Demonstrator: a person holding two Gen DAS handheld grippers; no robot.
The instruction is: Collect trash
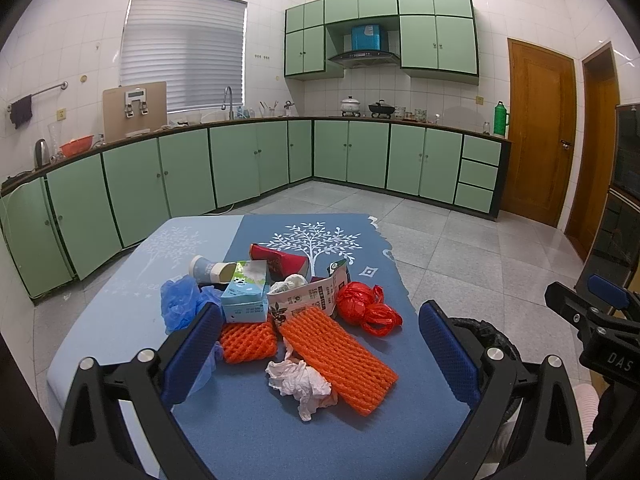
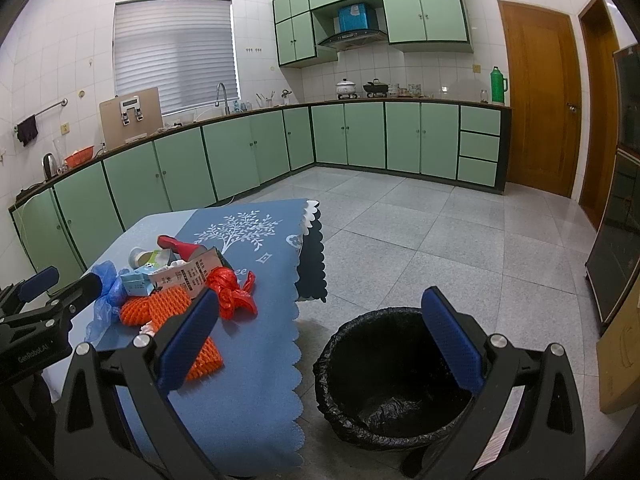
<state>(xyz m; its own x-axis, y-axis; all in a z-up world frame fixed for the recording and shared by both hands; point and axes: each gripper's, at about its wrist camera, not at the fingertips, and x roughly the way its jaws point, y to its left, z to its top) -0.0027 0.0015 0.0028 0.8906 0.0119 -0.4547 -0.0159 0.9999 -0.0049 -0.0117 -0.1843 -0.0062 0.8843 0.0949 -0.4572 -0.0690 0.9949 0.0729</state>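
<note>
Trash pile: heaped mid-frame in my left view, on the blue table (image 1: 248,432), all pieces touching or overlapping.
Crumpled tissue (image 1: 302,382): white, nearest piece, lower centre of my left view, against the long foam net.
Long foam net (image 1: 340,356): orange mesh sleeve, lying flat on a diagonal, one end under the printed carton.
Short foam net (image 1: 248,340): orange, just left of the long one, below the milk carton.
Milk carton (image 1: 246,294): pale blue and green, upright behind the short net.
Printed carton (image 1: 310,296): white with dark print, torn open, centre of the pile.
Red plastic bag (image 1: 366,308): knotted and crumpled, right edge of the pile.
Blue plastic bag (image 1: 180,304): crumpled, left edge of the pile, partly behind my left finger.
Paper cup (image 1: 210,270): on its side at the back left of the pile.
Red carton (image 1: 280,260): tipped over at the back.
My left gripper (image 1: 320,344): jaws spread wide, gripping nothing, above the near end of the pile; the tissue shows between my blue pads (image 1: 192,354).
My right gripper (image 2: 320,346): jaws also spread wide and empty, with the table's scalloped edge and the bin between them.
Trash bin (image 2: 400,416): black liner, on the floor just right of the table, lower centre-right of my right view; nothing made out in its dark interior.
Surroundings: green cabinets (image 1: 348,152) along the far walls, window blind (image 1: 184,48) upper left, wooden door (image 1: 540,128) at right, grey tile floor (image 2: 440,232).
</note>
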